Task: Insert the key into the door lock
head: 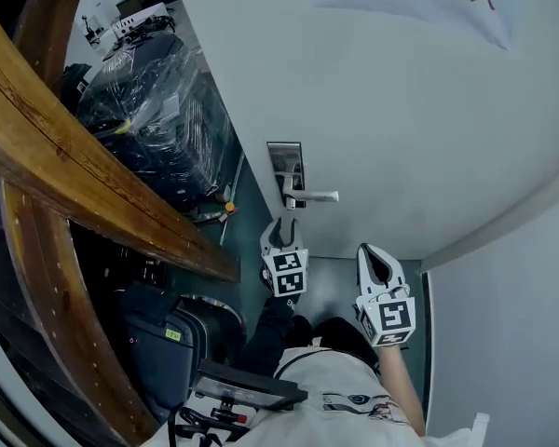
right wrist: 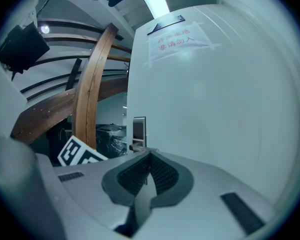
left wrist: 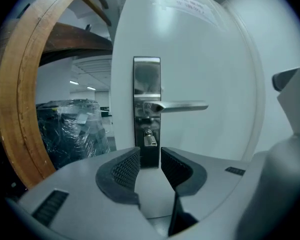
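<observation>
Evidently aimed at the lock plate [left wrist: 146, 79], where a key [left wrist: 149, 139] seemingly sat, the left claw [left wrist: 150, 156] hovered released and empty, the right claw [right wrist: 149, 163] clenched on nothing.

Rig look: two matching white handheld tools, operator in a white tee

Left tool [head: 281, 227] and right tool [head: 373, 252] are the same build. Each has a glossy white-grey moulded shell tapering to two curved jaws. Jaws are lined with black pads [left wrist: 121, 170] with a fine mesh texture. Small dark slotted insets [right wrist: 240, 212] sit in the shell either side of the jaws. In the head view, each tool has a white marker cube [head: 289, 274] with black square codes at its 6 o'clock end. Operator is at 6 o'clock in that view, in a white short-sleeved T-shirt [head: 340, 408] with a small dark chest print. There's a dark garment [head: 261, 343] at the shirt's 12 o'clock, type unclear.
</observation>
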